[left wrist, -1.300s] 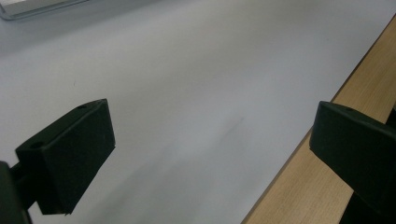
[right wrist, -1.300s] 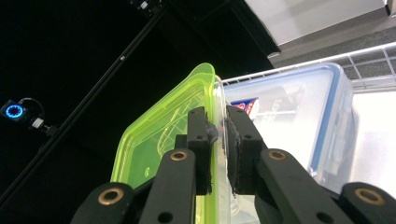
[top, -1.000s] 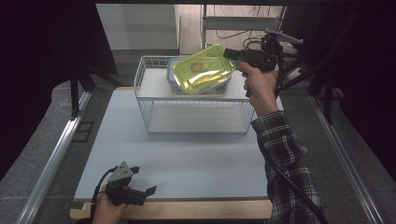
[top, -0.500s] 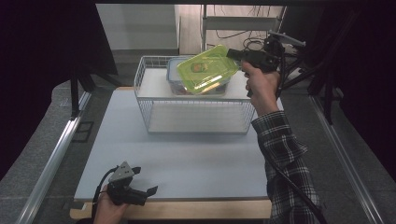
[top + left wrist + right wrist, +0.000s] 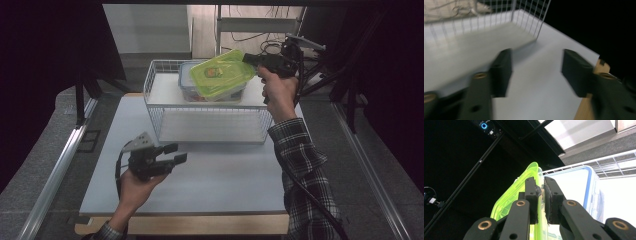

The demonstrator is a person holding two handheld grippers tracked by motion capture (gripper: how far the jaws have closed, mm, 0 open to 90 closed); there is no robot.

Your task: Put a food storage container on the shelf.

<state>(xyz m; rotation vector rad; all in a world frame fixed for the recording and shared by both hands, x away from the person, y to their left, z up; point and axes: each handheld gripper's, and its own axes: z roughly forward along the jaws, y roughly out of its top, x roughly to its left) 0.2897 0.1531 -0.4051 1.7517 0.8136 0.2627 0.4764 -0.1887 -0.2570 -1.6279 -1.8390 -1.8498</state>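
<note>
— What is being handled?
— A translucent yellow-green lid (image 5: pixel 221 74) with a printed label on top is held tilted, its far right edge raised, over a clear container with a blue rim (image 5: pixel 192 87).
— Where is the container set?
— It is set open in the far right part of a white wire basket (image 5: pixel 210 125), just beneath the lid.

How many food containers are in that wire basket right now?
2. A green-lidded container, tilted, is gripped at its edge by the right tool; a blue-rimmed one sits under it in the wire basket. More may be hidden beneath.
</note>
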